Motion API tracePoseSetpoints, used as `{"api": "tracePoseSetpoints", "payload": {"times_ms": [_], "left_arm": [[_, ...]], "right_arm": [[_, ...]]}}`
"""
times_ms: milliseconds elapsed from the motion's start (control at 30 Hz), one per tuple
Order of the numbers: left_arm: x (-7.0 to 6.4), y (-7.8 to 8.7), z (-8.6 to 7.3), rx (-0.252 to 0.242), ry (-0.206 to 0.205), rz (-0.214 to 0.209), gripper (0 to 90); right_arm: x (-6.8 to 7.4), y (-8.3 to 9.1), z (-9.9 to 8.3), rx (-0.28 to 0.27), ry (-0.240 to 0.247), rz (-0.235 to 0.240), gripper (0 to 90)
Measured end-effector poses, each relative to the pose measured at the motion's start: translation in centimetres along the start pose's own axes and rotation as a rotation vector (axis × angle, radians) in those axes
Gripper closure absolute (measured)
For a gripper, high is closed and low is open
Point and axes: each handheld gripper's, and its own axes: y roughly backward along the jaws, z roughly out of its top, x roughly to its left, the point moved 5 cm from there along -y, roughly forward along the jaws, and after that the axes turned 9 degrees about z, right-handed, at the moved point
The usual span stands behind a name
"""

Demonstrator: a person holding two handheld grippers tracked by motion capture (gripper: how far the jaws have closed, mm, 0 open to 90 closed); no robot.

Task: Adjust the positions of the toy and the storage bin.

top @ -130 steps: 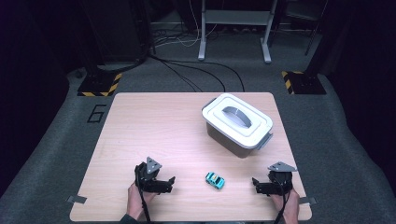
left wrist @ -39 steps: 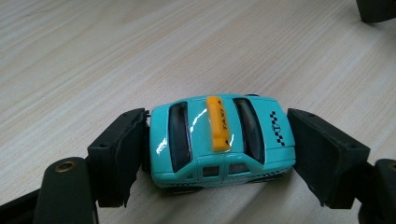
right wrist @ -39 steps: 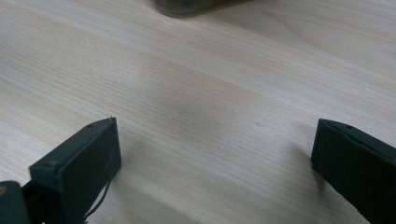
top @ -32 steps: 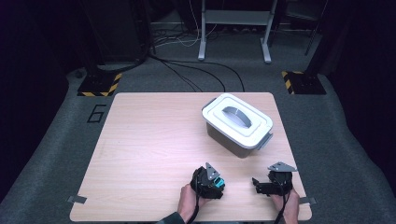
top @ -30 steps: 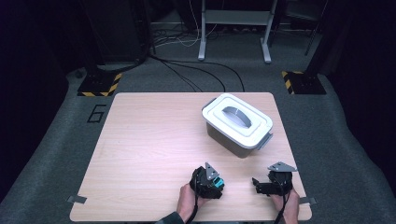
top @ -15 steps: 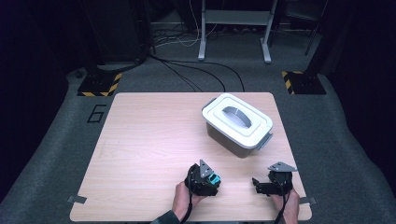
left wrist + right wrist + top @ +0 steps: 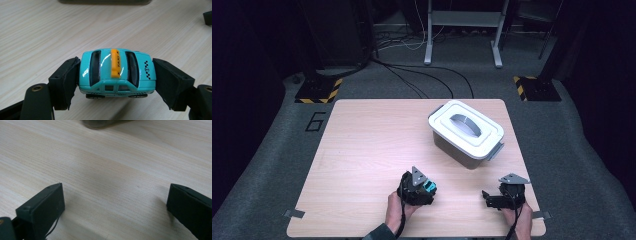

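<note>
A small turquoise toy taxi (image 7: 116, 72) with an orange roof sign sits crosswise between the black jaws of my left gripper (image 7: 116, 81), a pad pressed against each end, and its shadow lies on the wood beneath. From above, the taxi (image 7: 428, 187) and the left gripper (image 7: 426, 190) are near the table's front edge, a little left of centre. My right gripper (image 7: 485, 196) rests at the front right, open, its jaws pointing left. Bare wood shows between its pads (image 7: 50, 200).
A grey box with a white lid and grey handle (image 7: 466, 131) stands at the back right of the wooden table (image 7: 362, 145). Its lower edge (image 7: 105, 123) lies just ahead of the right gripper. Cables and yellow-black marked feet lie on the floor beyond.
The left gripper moved from the front left to the taxi and shut on it, then shifted slightly left with it. The right gripper has not moved.
</note>
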Motion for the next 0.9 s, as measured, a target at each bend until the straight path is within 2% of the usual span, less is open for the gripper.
{"api": "tracePoseSetpoints", "payload": {"times_ms": [467,767,900], "left_arm": [[3.7,1.2,-0.9,0.003,0.027,0.068,24.5],[6.4,2.0,-1.6,0.002,0.069,0.114,24.5],[7.1,2.2,-1.8,0.004,0.079,0.13,24.5]], "right_arm": [[0.1,0.0,0.1,-0.003,-0.011,0.001,0.9],[0.1,0.0,0.1,-0.004,-0.011,0.001,0.9],[0.1,-0.1,0.1,-0.004,-0.011,0.001,0.9]]}}
